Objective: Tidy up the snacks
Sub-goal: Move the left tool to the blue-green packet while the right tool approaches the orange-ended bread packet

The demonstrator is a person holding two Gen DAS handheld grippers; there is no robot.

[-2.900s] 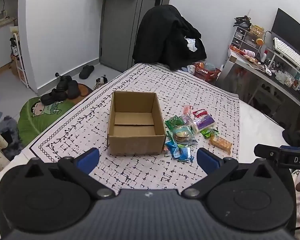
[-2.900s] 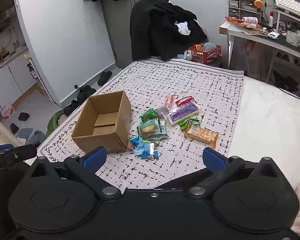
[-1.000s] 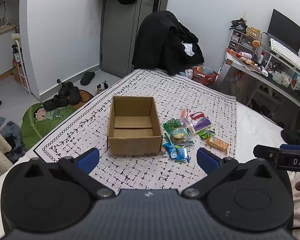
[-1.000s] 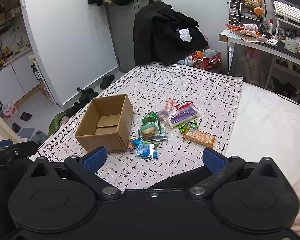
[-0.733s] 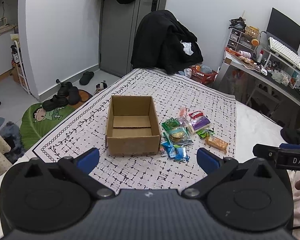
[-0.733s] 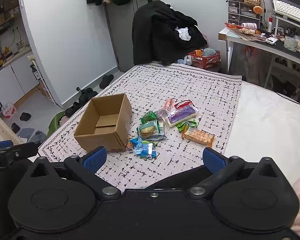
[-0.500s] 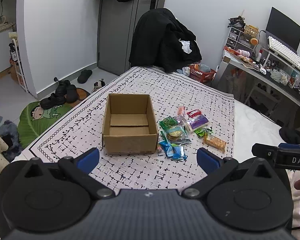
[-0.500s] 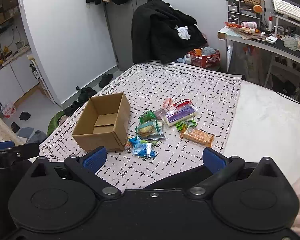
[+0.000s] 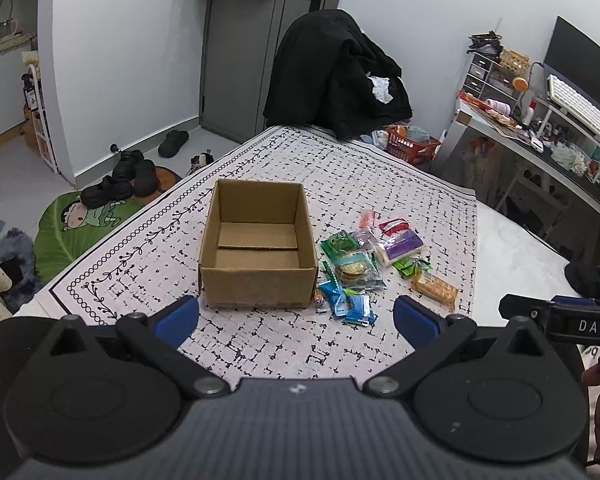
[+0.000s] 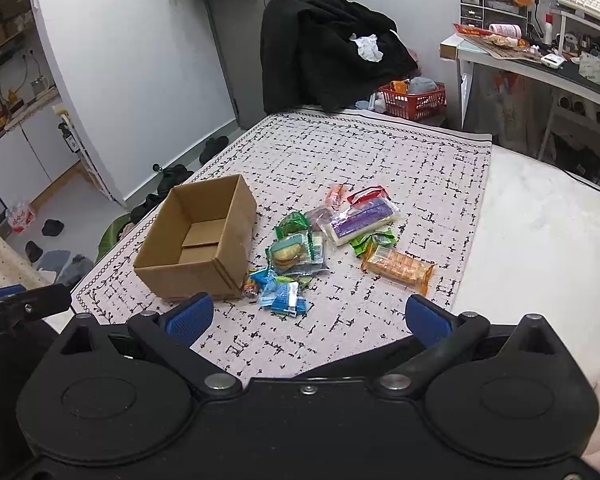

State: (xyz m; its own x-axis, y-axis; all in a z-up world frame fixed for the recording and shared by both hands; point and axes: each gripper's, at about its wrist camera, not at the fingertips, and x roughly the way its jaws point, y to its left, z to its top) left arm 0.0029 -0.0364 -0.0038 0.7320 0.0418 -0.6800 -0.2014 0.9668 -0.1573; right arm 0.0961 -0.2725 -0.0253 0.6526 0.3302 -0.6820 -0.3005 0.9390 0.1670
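An open, empty cardboard box (image 9: 256, 240) (image 10: 198, 240) stands on a patterned cloth (image 9: 340, 184). Right of it lies a pile of snack packets: a biscuit pack (image 9: 354, 268) (image 10: 294, 254), blue packets (image 9: 350, 304) (image 10: 282, 294), a purple-and-white pack (image 9: 400, 246) (image 10: 362, 218), an orange cracker pack (image 9: 436, 290) (image 10: 398, 266), a green packet (image 9: 338, 242) and a small pink one (image 9: 366, 218). My left gripper (image 9: 296, 318) is open and empty, near the cloth's front edge before the box. My right gripper (image 10: 308, 318) is open and empty, before the blue packets.
A bare white bed surface (image 10: 540, 208) lies right of the cloth. A chair heaped with black clothes (image 9: 336, 76) and a red basket (image 9: 412, 144) stand behind. A cluttered desk (image 9: 540, 132) is at the right. Shoes (image 9: 124, 180) lie on the floor at left.
Both grippers have drifted slightly; the box and snacks sit a little lower and left in view. Both stay open and empty. Nothing on the cloth has moved.
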